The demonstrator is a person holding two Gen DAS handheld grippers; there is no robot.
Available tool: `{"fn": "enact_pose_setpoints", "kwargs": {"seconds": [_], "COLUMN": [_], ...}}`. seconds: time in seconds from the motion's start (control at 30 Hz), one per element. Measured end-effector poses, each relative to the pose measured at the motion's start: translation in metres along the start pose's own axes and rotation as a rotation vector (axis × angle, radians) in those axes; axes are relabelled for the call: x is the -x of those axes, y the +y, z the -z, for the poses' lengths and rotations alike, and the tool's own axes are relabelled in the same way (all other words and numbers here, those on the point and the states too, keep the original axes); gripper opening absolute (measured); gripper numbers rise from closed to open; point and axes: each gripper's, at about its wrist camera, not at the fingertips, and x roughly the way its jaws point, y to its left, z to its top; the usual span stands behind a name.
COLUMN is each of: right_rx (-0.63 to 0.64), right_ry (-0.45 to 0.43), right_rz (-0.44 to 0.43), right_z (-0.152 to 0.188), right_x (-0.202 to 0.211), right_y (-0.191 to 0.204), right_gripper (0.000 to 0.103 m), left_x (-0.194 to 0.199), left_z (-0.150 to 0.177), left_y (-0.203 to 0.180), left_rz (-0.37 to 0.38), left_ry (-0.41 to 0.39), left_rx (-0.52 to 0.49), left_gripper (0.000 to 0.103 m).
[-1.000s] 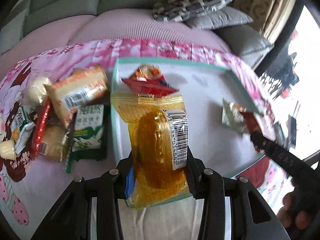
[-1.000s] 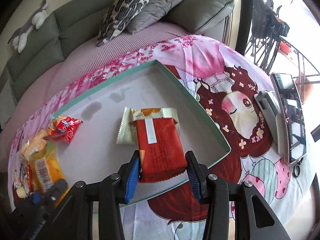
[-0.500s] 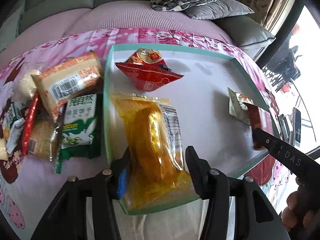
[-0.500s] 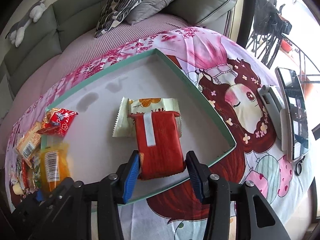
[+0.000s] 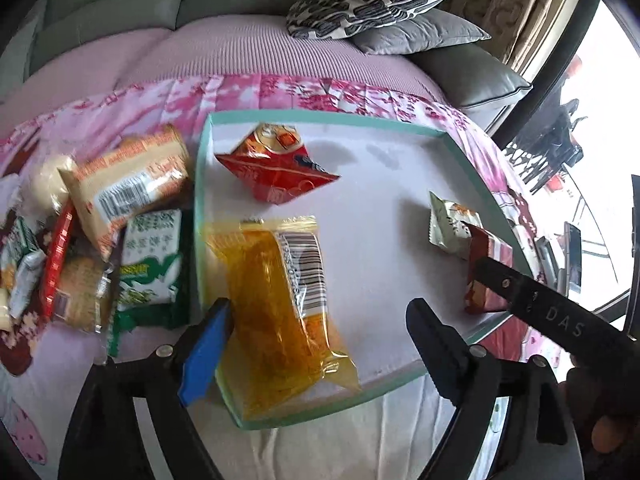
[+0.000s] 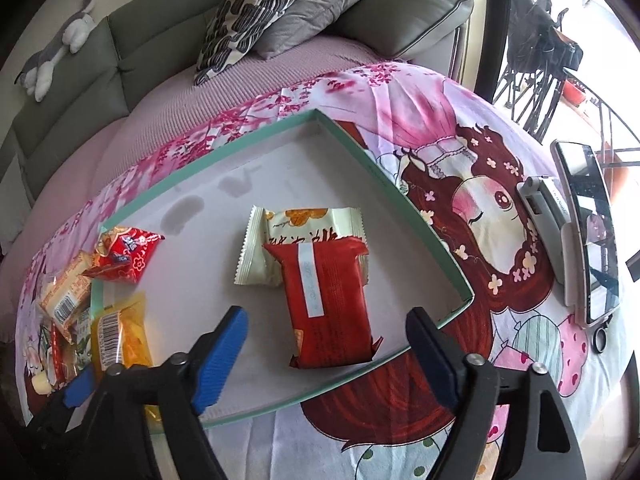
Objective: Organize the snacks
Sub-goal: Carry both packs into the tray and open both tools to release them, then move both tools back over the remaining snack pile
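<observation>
Four snacks lie in our tray (image 5: 202, 184); several more wait at its left. Both hand-held grippers, left (image 5: 316, 344) and right (image 6: 326, 346), are opening, pads off the yellow packet (image 5: 280, 300) and red packet (image 6: 326, 296).

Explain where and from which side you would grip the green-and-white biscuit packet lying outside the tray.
Probably across the middle of the flat green-and-white biscuit packet, from above, pinching its long sides. It lies flat beside the teal tray's rim, with other snacks crowding its far side.

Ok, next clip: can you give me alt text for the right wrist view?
The right gripper is opening above a teal-rimmed tray, its pads clear of the dark red snack pack lying between them, which overlaps a cream packet. A small red packet and a yellow pack lie at the tray's left.
</observation>
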Motion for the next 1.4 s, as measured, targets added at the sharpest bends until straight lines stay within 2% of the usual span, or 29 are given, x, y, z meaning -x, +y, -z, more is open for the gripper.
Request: {"fn": "enact_pose_setpoints", "kwargs": {"seconds": [0.1, 0.17, 0.27, 0.5, 0.6, 0.67, 0.83, 0.9, 1.07, 1.17, 1.27, 1.4], "right_rx": [-0.002, -0.001, 0.002, -0.018, -0.014, 0.004, 0.056, 0.077, 0.133, 0.150, 0.149, 0.191], "right_ry": [-0.015, -0.023, -0.042, -0.067, -0.077, -0.082, -0.097, -0.099, -0.112, -0.108, -0.086, -0.106], "right_rz": [0.005, 0.004, 0.001, -0.016, -0.043, -0.063, -0.094, -0.100, -0.129, -0.152, -0.202, -0.197], "right_z": [-0.001, -0.002, -0.003, -0.004, -0.004, -0.004, -0.001, 0.001, 0.006, 0.009, 0.009, 0.007], "right_x": [0.002, 0.003, 0.006, 0.009, 0.012, 0.014, 0.020, 0.021, 0.027, 0.029, 0.031, 0.041], "right_y": [0.000, 0.000, 0.000, -0.003, 0.002, 0.009, 0.031, 0.040, 0.063, 0.075, 0.086, 0.110], "right_gripper": [0.091, 0.100, 0.103, 0.103, 0.103, 0.103, 0.103, 0.103, 0.103, 0.103, 0.103, 0.103], "left_x": [0.005, 0.012, 0.019, 0.037, 0.049, 0.057, 0.083, 0.090, 0.103, 0.101, 0.098, 0.098], "left_z": [-0.001, -0.002, -0.004, -0.007, -0.010, -0.011, -0.010, -0.008, -0.001, 0.002, 0.005, 0.006], "left_y": [0.000, -0.003, -0.004, 0.010, 0.028, 0.040, 0.066, 0.078, 0.123, 0.139, 0.151, 0.161], "left_rz": [-0.034, -0.063, -0.074, -0.038, -0.062, -0.104, -0.322, -0.393, -0.448, -0.486, -0.487, -0.481], "left_ry": [-0.018, -0.055, -0.090, -0.137, -0.175, -0.203, -0.305, -0.306, -0.269, -0.229, -0.184, -0.154], "left_rx": [-0.016, -0.042, -0.056, 0.019, 0.103, 0.154, 0.259, 0.313, 0.508, 0.559, 0.602, 0.615], "left_gripper": [0.088, 0.094, 0.097, 0.097, 0.097, 0.097, 0.097, 0.097, 0.097, 0.097, 0.097, 0.097]}}
